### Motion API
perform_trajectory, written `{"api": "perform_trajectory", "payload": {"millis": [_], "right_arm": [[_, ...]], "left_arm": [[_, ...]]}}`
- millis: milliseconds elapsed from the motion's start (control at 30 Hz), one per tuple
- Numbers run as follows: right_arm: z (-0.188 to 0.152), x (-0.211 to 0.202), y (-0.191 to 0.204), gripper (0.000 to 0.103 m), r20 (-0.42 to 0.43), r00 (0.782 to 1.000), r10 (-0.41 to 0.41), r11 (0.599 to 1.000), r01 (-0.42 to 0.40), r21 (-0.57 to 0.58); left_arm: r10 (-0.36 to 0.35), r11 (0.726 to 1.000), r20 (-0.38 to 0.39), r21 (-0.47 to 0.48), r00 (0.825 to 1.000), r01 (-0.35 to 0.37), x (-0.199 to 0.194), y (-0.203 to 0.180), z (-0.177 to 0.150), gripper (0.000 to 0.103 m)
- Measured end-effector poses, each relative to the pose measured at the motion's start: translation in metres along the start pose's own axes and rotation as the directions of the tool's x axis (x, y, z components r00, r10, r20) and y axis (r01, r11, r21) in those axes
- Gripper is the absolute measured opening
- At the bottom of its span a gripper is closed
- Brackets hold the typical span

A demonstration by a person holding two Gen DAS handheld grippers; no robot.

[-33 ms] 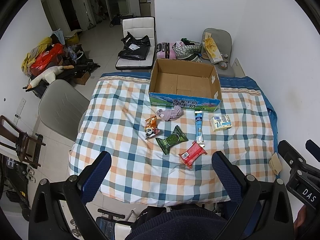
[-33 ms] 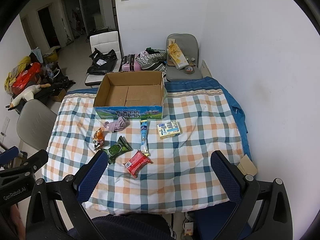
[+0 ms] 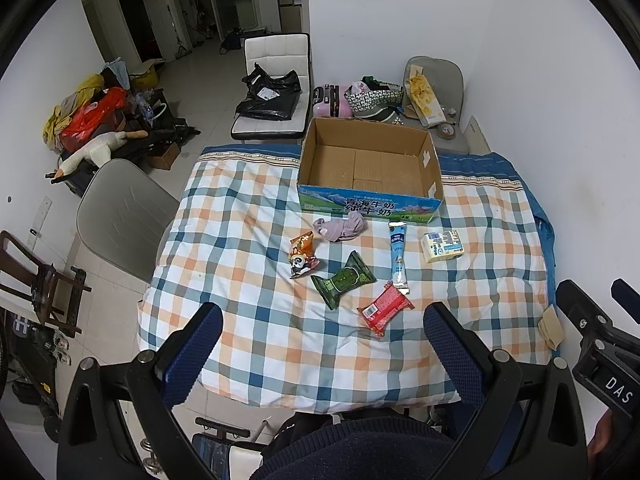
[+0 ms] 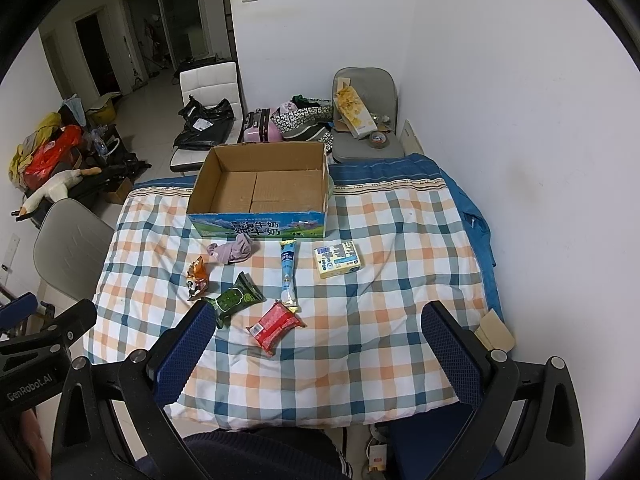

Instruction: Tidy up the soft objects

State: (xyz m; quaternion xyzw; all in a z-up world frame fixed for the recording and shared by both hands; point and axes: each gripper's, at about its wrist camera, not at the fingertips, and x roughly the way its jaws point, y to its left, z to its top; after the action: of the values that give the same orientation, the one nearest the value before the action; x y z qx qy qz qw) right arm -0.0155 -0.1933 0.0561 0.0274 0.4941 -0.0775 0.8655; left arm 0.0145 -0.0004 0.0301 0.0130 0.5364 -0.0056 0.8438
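Note:
An empty cardboard box (image 3: 370, 168) (image 4: 262, 186) stands at the far side of the checked table (image 3: 248, 248) (image 4: 400, 248). In front of it lie a purple cloth (image 3: 340, 229) (image 4: 234, 251), an orange snack bag (image 3: 301, 254) (image 4: 197, 276), a green packet (image 3: 344, 279) (image 4: 234, 299), a red packet (image 3: 385, 309) (image 4: 276, 326), a blue tube sachet (image 3: 398, 257) (image 4: 288, 270) and a yellow pack (image 3: 443, 245) (image 4: 338, 264). My left gripper (image 3: 320, 344) is open and empty, high above the near table edge. My right gripper (image 4: 316, 340) is open and empty beside it.
A grey chair (image 3: 120, 216) stands at the table's left, a white chair (image 3: 276, 88) with black bags and a grey chair (image 3: 436, 96) with clutter behind it. The wall (image 4: 520, 120) runs close along the right. A cardboard scrap (image 4: 494, 330) lies at the right edge.

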Motion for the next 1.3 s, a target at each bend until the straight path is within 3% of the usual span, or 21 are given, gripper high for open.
{"api": "perform_trajectory", "payload": {"millis": [233, 433, 600, 733, 867, 967, 1033, 1100, 1133, 1300], "right_arm": [[0.0, 0.006, 0.001, 0.103, -0.017, 1.0, 0.007, 1.0, -0.007, 0.007], [0.015, 0.08, -0.005, 0.103, -0.178, 0.981, 0.076, 0.995, -0.062, 0.084], [-0.005, 0.195, -0.001, 0.103, -0.371, 0.915, 0.16, 0.976, -0.089, 0.199], [-0.044, 0.29, 0.016, 0.103, -0.519, 0.826, 0.22, 0.951, -0.063, 0.303], [-0.084, 0.369, 0.033, 0.097, -0.584, 0.77, 0.258, 0.919, -0.009, 0.394], [-0.104, 0.412, 0.046, 0.091, -0.607, 0.749, 0.267, 0.899, 0.033, 0.436], [-0.114, 0.436, 0.056, 0.081, -0.625, 0.723, 0.294, 0.883, 0.045, 0.467], [-0.124, 0.454, 0.064, 0.06, -0.64, 0.704, 0.309, 0.874, 0.055, 0.483], [-0.128, 0.459, 0.067, 0.059, -0.65, 0.698, 0.3, 0.877, 0.065, 0.475], [-0.139, 0.455, 0.063, 0.054, -0.648, 0.716, 0.26, 0.893, 0.076, 0.443]], "left_arm": [[0.004, 1.0, 0.004, -0.014, 1.0, -0.004, 0.021, -0.007, 0.019, 0.103], [0.105, 0.994, -0.008, -0.003, 0.994, -0.105, 0.091, -0.007, 0.034, 0.103], [0.164, 0.984, -0.093, 0.08, 0.982, -0.157, 0.168, -0.003, 0.038, 0.103], [0.195, 0.972, -0.142, 0.163, 0.971, -0.171, 0.224, -0.002, 0.032, 0.103], [0.229, 0.953, -0.191, 0.244, 0.954, -0.179, 0.275, 0.0, 0.023, 0.103], [0.251, 0.937, -0.223, 0.299, 0.942, -0.179, 0.308, 0.0, 0.017, 0.103], [0.253, 0.93, -0.245, 0.328, 0.936, -0.166, 0.327, 0.0, 0.014, 0.103], [0.248, 0.925, -0.263, 0.351, 0.932, -0.147, 0.342, -0.003, 0.013, 0.103], [0.236, 0.924, -0.271, 0.359, 0.933, -0.129, 0.349, -0.004, 0.013, 0.103], [0.158, 0.902, -0.328, 0.431, 0.931, -0.001, 0.377, -0.028, 0.012, 0.103]]}}
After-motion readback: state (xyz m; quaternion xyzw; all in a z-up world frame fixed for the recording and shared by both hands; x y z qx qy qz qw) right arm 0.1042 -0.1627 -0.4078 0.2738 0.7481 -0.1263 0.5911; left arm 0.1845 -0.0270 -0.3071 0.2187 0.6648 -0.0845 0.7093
